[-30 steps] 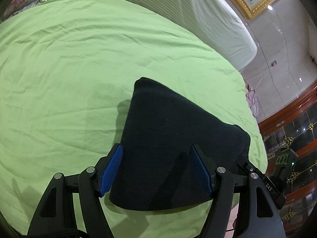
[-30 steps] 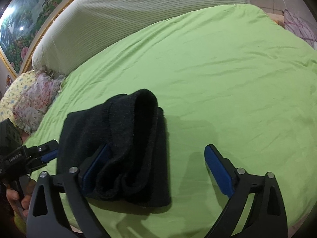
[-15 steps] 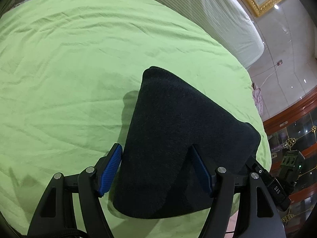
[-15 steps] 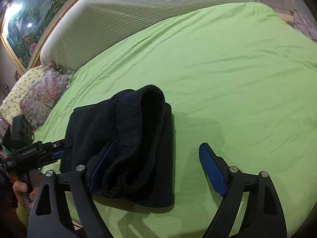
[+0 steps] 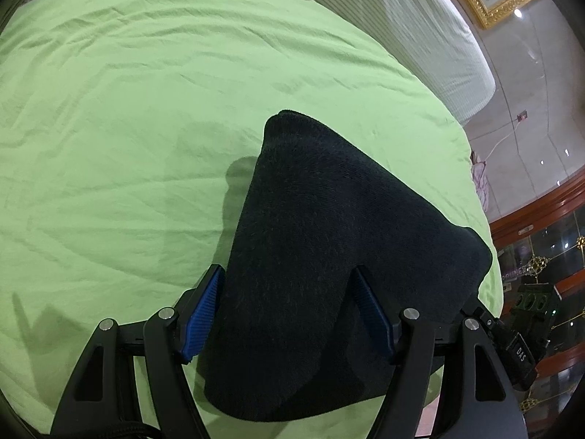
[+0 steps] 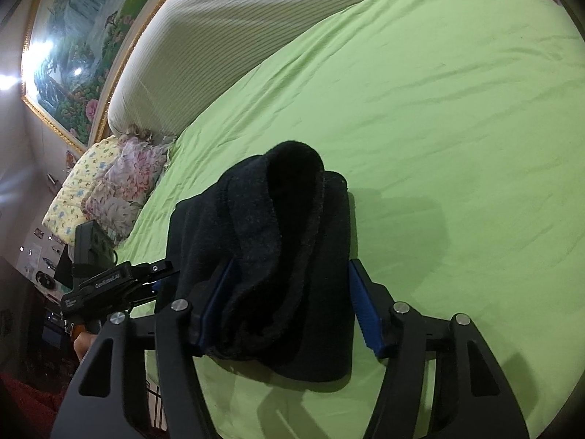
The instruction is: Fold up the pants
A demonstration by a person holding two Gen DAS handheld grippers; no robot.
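Observation:
The black pants (image 5: 329,256) lie folded into a thick bundle on the green bed sheet (image 5: 128,128) near its front edge. My left gripper (image 5: 289,314) is open and its blue pads straddle the bundle's near left end. The pants also show in the right wrist view (image 6: 285,256), with the open cuff end facing that camera. My right gripper (image 6: 289,311) has its blue pads on both sides of this end, partly closed around it. The left gripper (image 6: 120,281) shows at the bundle's far side.
A white striped headboard cushion (image 6: 226,36) runs along the back of the bed. Floral pillows (image 6: 109,190) lie at the bed's far left corner. A framed painting (image 6: 73,44) hangs above. A wooden cabinet (image 5: 541,241) stands beyond the bed's right edge.
My right gripper has narrowed around the cuff end of the pants. Both grippers have moved closer over the bundle, which fills more of each view.

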